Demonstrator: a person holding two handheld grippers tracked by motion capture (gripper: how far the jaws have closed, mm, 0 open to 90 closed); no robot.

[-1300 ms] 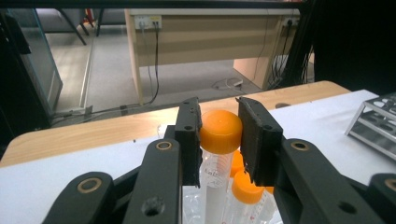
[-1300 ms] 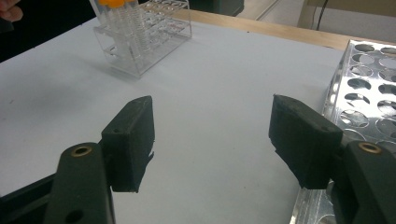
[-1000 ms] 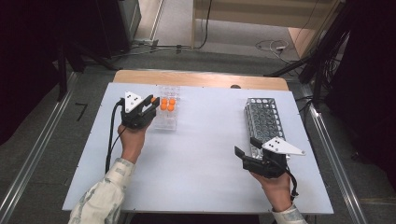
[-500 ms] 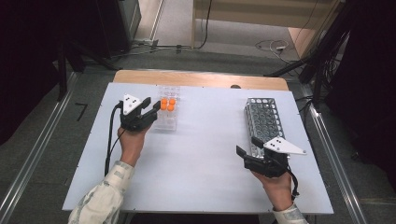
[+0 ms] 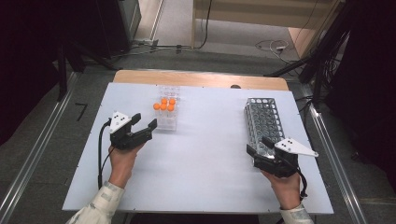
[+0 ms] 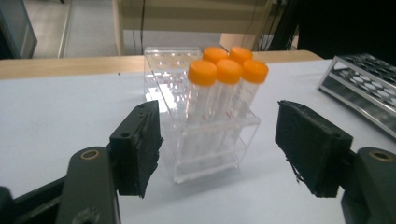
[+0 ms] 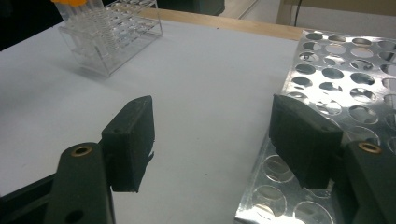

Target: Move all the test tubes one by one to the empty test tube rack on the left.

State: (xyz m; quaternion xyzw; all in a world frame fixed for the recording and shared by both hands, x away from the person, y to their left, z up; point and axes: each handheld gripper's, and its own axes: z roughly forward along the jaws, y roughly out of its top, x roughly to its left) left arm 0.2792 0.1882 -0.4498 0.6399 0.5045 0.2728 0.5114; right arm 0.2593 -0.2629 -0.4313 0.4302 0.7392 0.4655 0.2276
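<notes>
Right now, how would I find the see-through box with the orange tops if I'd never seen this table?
Start at the white table and look to its far left part. There stands a clear plastic tube rack, just ahead of the open left gripper. Unlike the shiny metal rack with holes on the right, it is transparent and holds five orange-capped tubes.

Even overhead light on the white table [image 5: 201, 154]; surroundings fall off into deep dark. Glare on the clear rack [image 6: 205, 135] and the metal rack [image 7: 336, 79]. Near jaws soft-focused, shadows under them faint, overall slightly grainy.
</notes>
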